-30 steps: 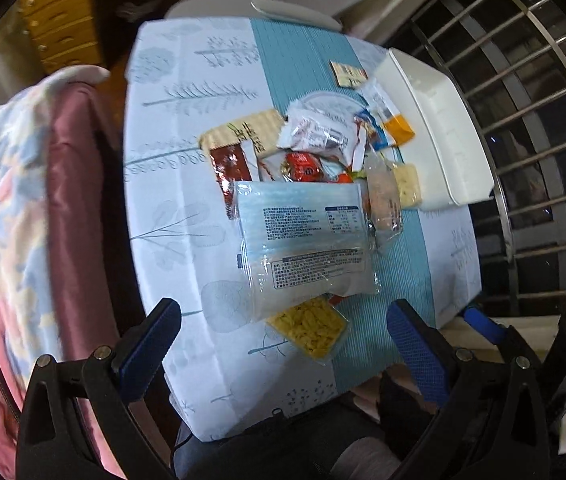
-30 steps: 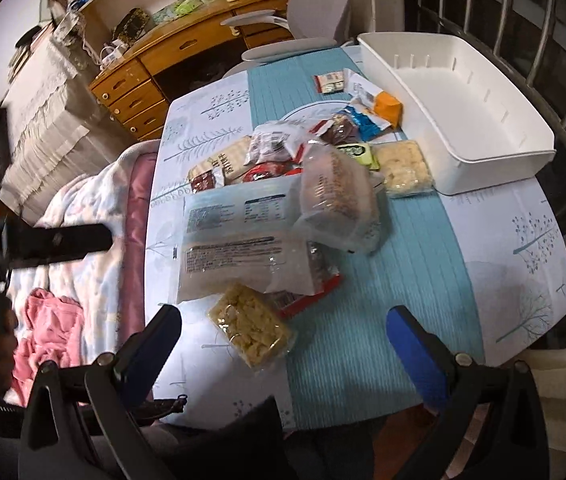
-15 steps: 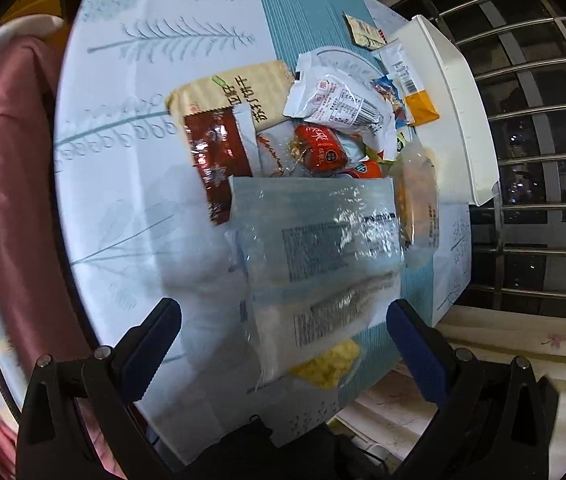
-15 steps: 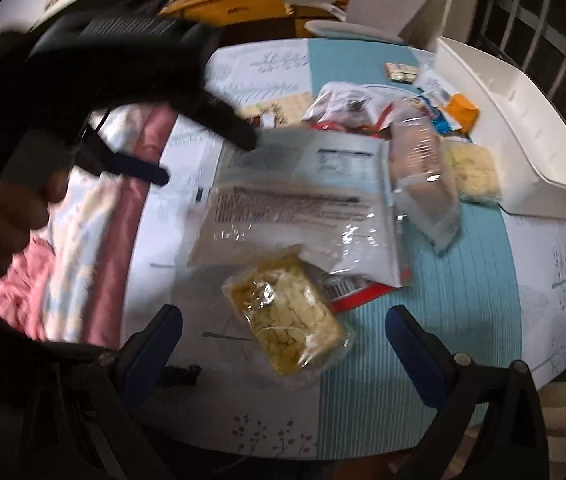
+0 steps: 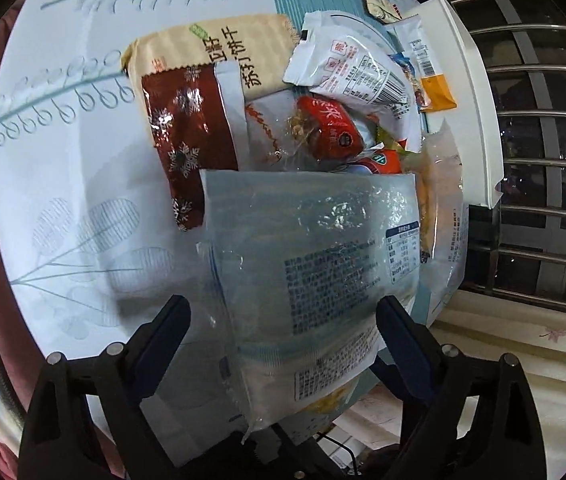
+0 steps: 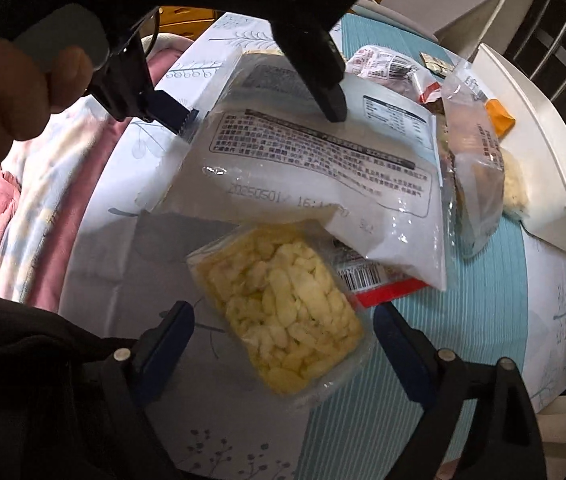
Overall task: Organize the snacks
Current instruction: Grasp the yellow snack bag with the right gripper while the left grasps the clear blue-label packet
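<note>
My left claw (image 5: 283, 320) stands wide, jaws just been closing a little, straddling the pale blue wrapped pack (image 5: 311, 240); the pads are not pressing it. My right claw (image 6: 283, 328) is likewise wide and just been closing, with the clear packet of yellow puffed pieces (image 6: 283, 312) between its fingers, untouched as far as I can see. In the right view the left claw's fingertips (image 6: 333, 104) hang over the large white pack (image 6: 323, 168). Further out on the worktop (image 5: 83, 160) lie a cracker pack (image 5: 211, 48) and a dark red snowflake packet (image 5: 191, 136). The white bin (image 6: 543, 140) sits at the worktop's right side.
</note>
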The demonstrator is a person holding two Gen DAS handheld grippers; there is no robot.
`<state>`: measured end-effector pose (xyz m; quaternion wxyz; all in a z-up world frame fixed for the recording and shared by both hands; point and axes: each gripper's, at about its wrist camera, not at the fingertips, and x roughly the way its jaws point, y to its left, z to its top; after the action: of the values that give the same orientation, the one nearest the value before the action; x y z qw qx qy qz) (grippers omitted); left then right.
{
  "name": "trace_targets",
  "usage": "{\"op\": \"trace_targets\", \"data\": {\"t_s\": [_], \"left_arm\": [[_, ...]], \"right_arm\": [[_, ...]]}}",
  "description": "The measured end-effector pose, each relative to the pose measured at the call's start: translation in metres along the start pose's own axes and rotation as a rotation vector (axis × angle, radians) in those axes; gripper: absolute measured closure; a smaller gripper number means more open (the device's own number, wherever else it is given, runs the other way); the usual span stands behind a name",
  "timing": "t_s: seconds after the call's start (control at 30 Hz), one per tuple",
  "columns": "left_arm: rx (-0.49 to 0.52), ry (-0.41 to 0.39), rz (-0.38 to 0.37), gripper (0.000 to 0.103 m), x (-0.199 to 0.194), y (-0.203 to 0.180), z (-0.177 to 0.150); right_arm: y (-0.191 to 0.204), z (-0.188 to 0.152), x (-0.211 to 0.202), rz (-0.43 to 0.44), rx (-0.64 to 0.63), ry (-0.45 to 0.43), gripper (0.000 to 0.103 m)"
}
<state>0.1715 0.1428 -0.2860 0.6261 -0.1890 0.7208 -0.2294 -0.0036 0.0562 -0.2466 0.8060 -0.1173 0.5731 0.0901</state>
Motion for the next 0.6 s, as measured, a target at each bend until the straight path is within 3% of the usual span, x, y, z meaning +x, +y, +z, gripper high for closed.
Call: {"op": "trace_targets", "data": {"t_s": [0.2, 0.6], "left_arm": [[-0.036, 0.018, -0.036, 0.029, 0.010, -0.001, 0.004], [-0.059, 0.027, -0.026, 0.052, -0.003, -0.004, -0.002]], "right_arm": [[0.002, 0.006, 0.012, -0.002, -0.029, 0.009, 0.015], [0.001, 0.012, 0.014, 0.020, -0.014, 0.062, 0.025]]}}
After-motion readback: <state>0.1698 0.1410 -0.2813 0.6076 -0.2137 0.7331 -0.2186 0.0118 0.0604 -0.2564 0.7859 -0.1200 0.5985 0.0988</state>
